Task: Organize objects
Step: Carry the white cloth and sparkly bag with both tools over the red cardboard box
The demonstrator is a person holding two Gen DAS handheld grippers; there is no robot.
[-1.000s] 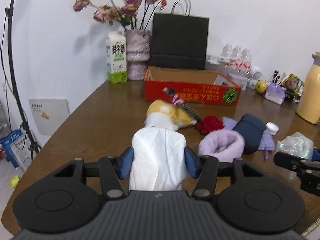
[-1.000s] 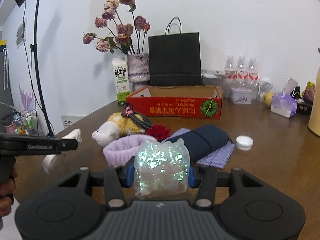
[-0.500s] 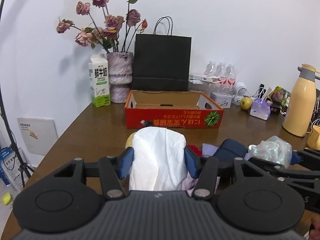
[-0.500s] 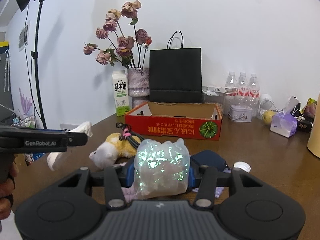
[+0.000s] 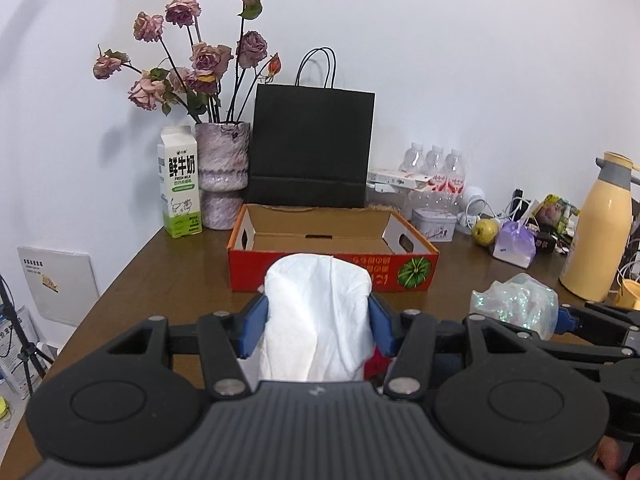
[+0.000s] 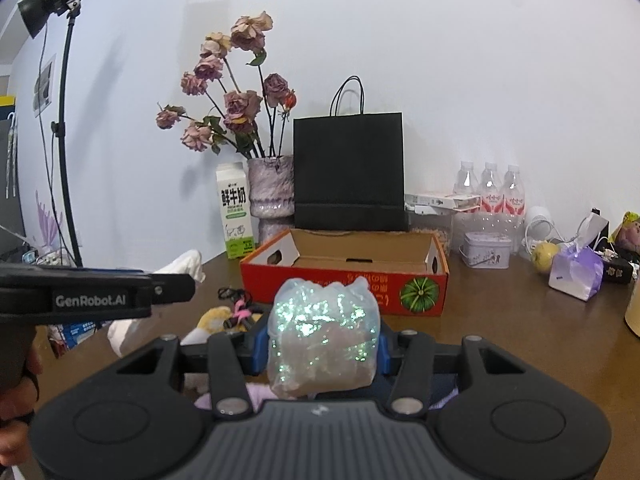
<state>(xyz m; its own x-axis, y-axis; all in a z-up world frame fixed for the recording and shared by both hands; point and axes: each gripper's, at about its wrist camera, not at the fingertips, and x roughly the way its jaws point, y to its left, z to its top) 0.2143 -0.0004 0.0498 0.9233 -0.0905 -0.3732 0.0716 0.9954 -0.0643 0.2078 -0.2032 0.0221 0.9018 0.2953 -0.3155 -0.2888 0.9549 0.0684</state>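
Note:
My left gripper [image 5: 318, 322] is shut on a white crumpled cloth [image 5: 318, 316] and holds it above the table, in front of the red cardboard box [image 5: 332, 252]. My right gripper [image 6: 322, 338] is shut on a clear glittery plastic bag [image 6: 324, 336], also raised, facing the same open box [image 6: 344, 276]. The bag also shows at the right of the left wrist view [image 5: 516, 306]. A yellow and white plush toy [image 6: 212, 320] lies on the table below, mostly hidden by the grippers.
A black paper bag [image 5: 310, 146], a vase of dried roses [image 5: 222, 176] and a milk carton [image 5: 178, 182] stand behind the box. Water bottles [image 5: 436, 170], a tin [image 5: 434, 224], an apple [image 5: 484, 232] and a yellow thermos [image 5: 596, 232] crowd the right. A light stand [image 6: 64, 120] is left.
Both grippers have risen with their loads and moved toward the red box. The plush toy, the purple band and the dark pouch have dropped out of sight below the grippers.

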